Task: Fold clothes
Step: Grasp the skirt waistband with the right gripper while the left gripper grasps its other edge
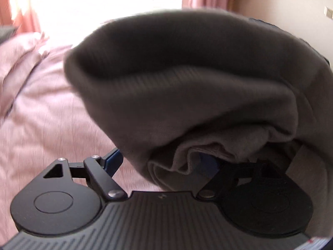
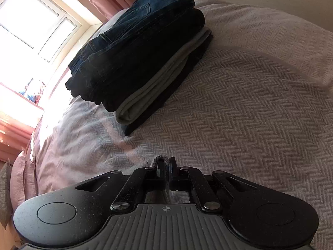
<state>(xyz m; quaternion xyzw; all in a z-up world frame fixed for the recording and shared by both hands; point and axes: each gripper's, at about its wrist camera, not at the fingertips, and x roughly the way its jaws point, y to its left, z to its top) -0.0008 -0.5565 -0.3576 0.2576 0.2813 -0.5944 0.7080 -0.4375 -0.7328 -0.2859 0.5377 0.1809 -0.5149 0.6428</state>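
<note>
In the left wrist view a dark grey knit garment point(image 1: 187, 79) hangs bunched and lifted, filling the middle and right. My left gripper point(image 1: 161, 163) stands open; its left blue pad point(image 1: 112, 161) is bare, and the cloth drapes over the right one point(image 1: 208, 162). In the right wrist view my right gripper point(image 2: 164, 166) is shut on a small ribbed grey fold of the garment point(image 2: 161, 158), low over the bed. A folded stack point(image 2: 141, 62) lies ahead: dark jeans on top, a light grey piece, a dark piece beneath.
The bed has a pale pink herringbone cover point(image 2: 239, 108). A pillow point(image 2: 270, 31) lies behind the stack. A bright window point(image 2: 35, 20) with pink curtains point(image 1: 25, 10) is at the left. Rumpled pink bedding point(image 1: 41, 104) lies under the lifted garment.
</note>
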